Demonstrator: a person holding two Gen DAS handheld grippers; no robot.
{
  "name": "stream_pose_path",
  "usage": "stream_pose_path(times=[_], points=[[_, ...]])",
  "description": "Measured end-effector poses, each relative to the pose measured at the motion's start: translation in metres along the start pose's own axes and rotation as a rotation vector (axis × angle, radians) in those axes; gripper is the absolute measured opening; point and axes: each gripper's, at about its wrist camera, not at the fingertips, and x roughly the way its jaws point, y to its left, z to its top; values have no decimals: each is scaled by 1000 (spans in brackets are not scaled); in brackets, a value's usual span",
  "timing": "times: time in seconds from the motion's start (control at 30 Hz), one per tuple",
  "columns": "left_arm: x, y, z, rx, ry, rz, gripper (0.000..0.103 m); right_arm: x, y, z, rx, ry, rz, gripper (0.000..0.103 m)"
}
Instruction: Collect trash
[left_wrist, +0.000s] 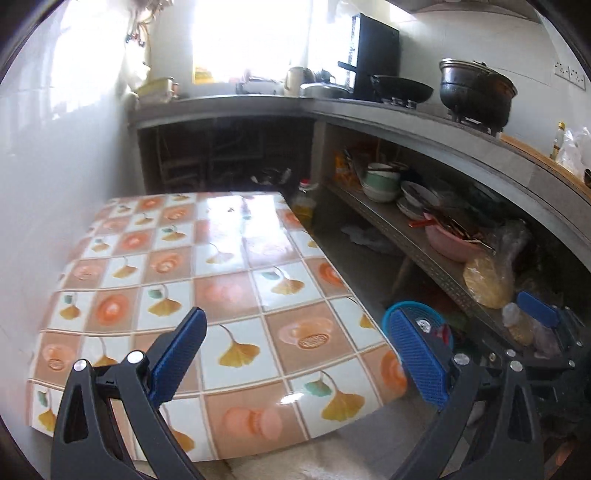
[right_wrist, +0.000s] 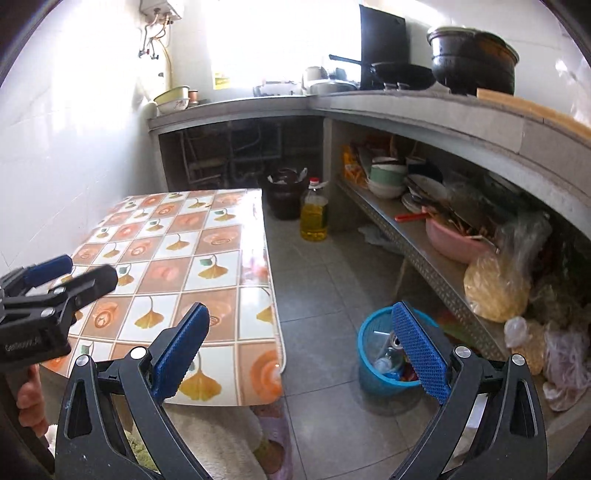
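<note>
Trash sits in the blue bin (right_wrist: 384, 354) on the floor beside the desk (right_wrist: 173, 258), whose top shows nothing left to pick. Both the left gripper (left_wrist: 299, 362) and right gripper (right_wrist: 301, 354) have fingers spread wide and empty. Collection looks finished or between items; next means finding any remaining scrap.

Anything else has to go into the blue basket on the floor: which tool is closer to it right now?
Right, probably. The right tool is open and empty beside the blue basket, over the floor. The left tool, also open and empty, hangs over the table.
</note>
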Motion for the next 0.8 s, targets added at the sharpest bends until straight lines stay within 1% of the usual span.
stream_pose_path(times=[0.13, 0.23, 0.3, 0.37, 0.43, 0.53, 0.63, 0.8], points=[[-5, 11, 1, -29, -2, 56, 97, -15, 12, 0, 14, -31, 7, 95], [-6, 20, -4, -48, 28, 102, 97, -20, 18, 1, 28, -29, 6, 95], [-5, 23, -10, -64, 59, 128, 97, -20, 24, 0, 16, 1, -6, 95], [-4, 26, -19, -71, 98, 134, 97, -19, 31, -2, -5, 28, -24, 95], [0, 28, -30, -70, 155, 145, 97, -15, 36, -9, -22, 73, -57, 95], [7, 32, -40, -73, 222, 161, 97, -6, 38, -21, -28, 137, -73, 95], [8, 34, -46, -78, 238, 182, 97, 2, 38, -31, -30, 197, -90, 95], [10, 32, -50, -69, 264, 190, 97, 2, 37, -38, -32, 218, -106, 95]])
